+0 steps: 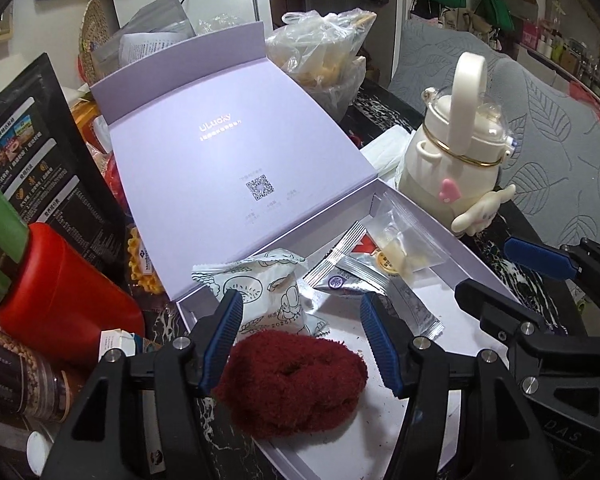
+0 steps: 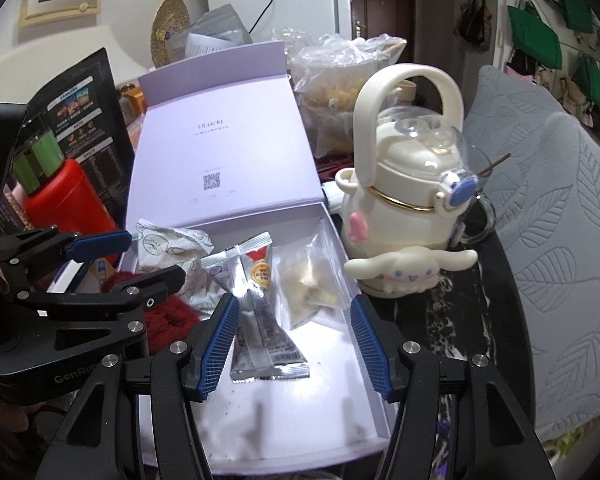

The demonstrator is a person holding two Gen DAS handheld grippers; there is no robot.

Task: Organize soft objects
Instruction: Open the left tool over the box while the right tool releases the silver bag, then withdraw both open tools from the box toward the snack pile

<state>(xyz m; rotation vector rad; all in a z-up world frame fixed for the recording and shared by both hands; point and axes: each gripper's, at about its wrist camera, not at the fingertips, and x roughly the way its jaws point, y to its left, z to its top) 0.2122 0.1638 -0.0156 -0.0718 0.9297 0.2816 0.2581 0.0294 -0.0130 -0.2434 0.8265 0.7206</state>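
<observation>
An open lilac box (image 1: 476,264) (image 2: 364,420) lies on the dark table with its lid (image 1: 220,136) tilted back. Inside lie a fluffy dark red scrunchie (image 1: 292,380) (image 2: 168,312), a white printed snack packet (image 1: 268,288) (image 2: 168,248), a silver sachet (image 1: 364,276) (image 2: 260,340) and a clear bag (image 1: 400,240) (image 2: 312,280). My left gripper (image 1: 300,340) is open, its fingers either side of the scrunchie, not closed on it. My right gripper (image 2: 292,344) is open and empty above the silver sachet and clear bag. It also shows at the right of the left wrist view (image 1: 512,276).
A cream Cinnamoroll water bottle (image 1: 456,152) (image 2: 404,216) stands right of the box. A red canister (image 1: 60,292) (image 2: 68,200) and a black pouch (image 1: 32,148) crowd the left. A plastic bag of food (image 1: 324,52) sits behind. A grey leaf-patterned cushion (image 2: 560,240) is at the right.
</observation>
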